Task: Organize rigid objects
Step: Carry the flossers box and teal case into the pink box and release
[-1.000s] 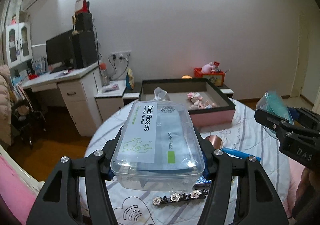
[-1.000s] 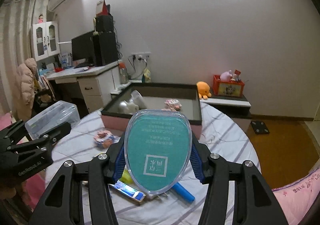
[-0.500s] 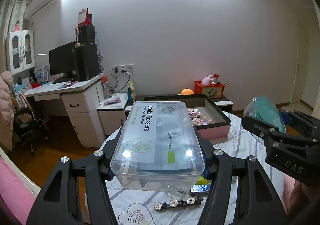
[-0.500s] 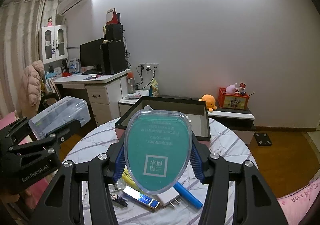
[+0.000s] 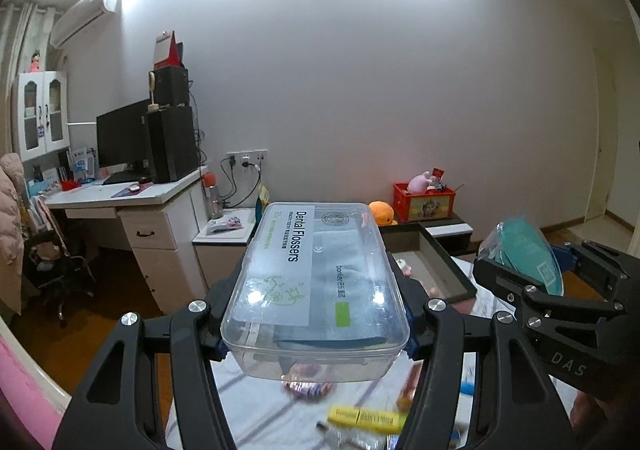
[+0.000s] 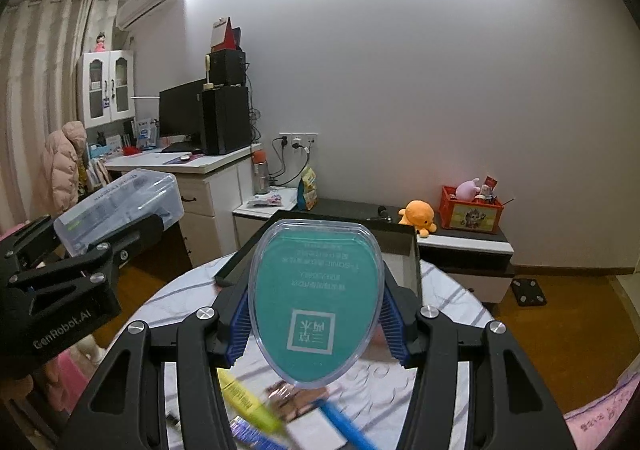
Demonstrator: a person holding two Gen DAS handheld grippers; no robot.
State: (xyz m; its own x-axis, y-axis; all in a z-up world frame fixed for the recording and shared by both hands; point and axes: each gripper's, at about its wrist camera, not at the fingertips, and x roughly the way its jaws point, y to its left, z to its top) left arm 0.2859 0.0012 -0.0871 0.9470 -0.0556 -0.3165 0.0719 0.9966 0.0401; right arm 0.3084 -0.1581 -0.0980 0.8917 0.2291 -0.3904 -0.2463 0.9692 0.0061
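Note:
My left gripper (image 5: 316, 334) is shut on a clear plastic box labelled Dental Flossers (image 5: 316, 282) and holds it high above the round table. The box also shows in the right wrist view (image 6: 120, 206). My right gripper (image 6: 314, 326) is shut on a teal oval case with a clear rim (image 6: 314, 302), also lifted above the table; the case shows in the left wrist view (image 5: 524, 254). A dark tray with a pink base (image 6: 412, 262) stands at the table's far side, partly hidden by both held objects.
On the striped tablecloth (image 6: 448, 314) below lie a yellow tube (image 5: 366, 418), a blue pen (image 6: 348, 426), a copper-coloured item (image 6: 296, 398) and other small things, blurred. A white desk (image 5: 140, 206) stands far left, a low cabinet with a red crate (image 6: 470, 214) by the wall.
Both grippers have risen and tilted up with their objects; the table and tray have dropped lower in both views. The grips have not changed.

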